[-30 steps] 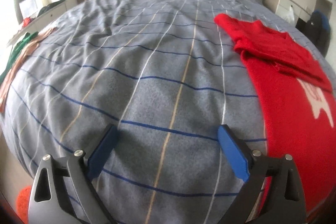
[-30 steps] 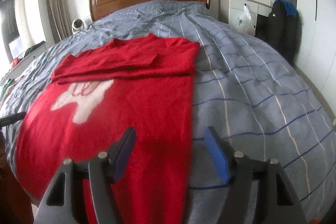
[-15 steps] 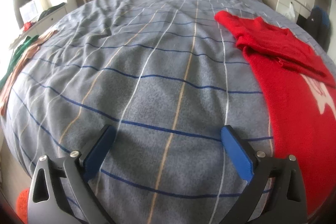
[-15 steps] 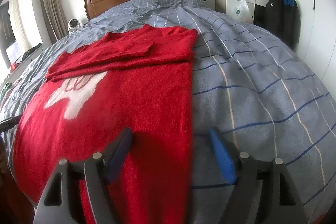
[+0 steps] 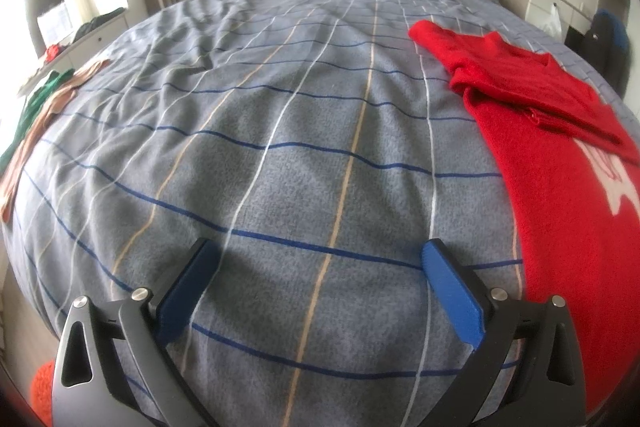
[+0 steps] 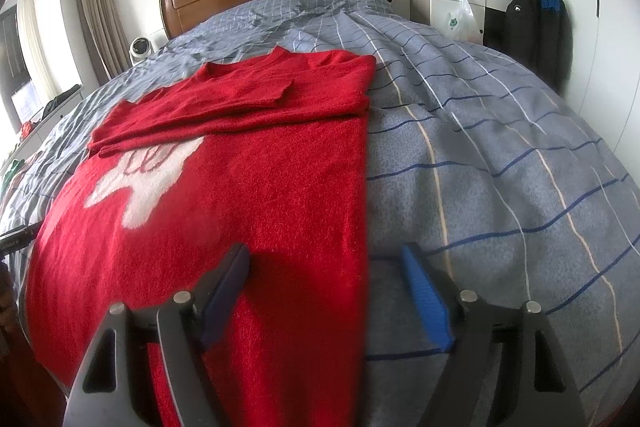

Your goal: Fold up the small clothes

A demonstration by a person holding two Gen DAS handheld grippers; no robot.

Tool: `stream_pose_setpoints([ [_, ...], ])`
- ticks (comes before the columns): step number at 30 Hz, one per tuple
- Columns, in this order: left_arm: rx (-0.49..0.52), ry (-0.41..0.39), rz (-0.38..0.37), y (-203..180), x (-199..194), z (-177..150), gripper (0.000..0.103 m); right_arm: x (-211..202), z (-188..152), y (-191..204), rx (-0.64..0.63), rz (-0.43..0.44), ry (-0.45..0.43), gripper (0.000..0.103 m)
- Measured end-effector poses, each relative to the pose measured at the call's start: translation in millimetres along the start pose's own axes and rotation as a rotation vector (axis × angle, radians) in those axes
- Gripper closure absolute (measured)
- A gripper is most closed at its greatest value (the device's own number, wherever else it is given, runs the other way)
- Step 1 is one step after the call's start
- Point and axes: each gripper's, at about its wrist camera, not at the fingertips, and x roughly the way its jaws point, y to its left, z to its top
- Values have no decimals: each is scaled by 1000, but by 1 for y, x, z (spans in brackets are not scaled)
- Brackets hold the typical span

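Right wrist view: right tongs (image 6: 326, 277) gape, straddling the fuzzy red knit sweater's (image 6: 256, 187) side edge near the bed's (image 6: 500, 155) foot; closing may snag blanket too. Left tongs (image 5: 320, 281) gape over bare blanket beside it.

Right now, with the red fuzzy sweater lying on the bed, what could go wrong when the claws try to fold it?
1. The open right claw straddles the side edge of the red fuzzy sweater; it might pinch the grey checked blanket too.
2. The open left claw sits over bare blanket, beside the sweater, so lifting one-sided could skew the fold.
3. The sleeves folded across the top may slip loose.
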Motion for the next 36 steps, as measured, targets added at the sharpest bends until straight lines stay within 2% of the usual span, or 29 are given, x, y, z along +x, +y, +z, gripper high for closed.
stream_pose_setpoints([
  [29,7,-5,1,0,0,-1,0,0,-3,2,-17,-13,2,23],
  [31,10,-9,0,0,0,-1,0,-3,1,6,-33,-50,11,23],
  [36,12,-13,2,1,1,0,0,-47,28,22,-138,-317,-77,23],
])
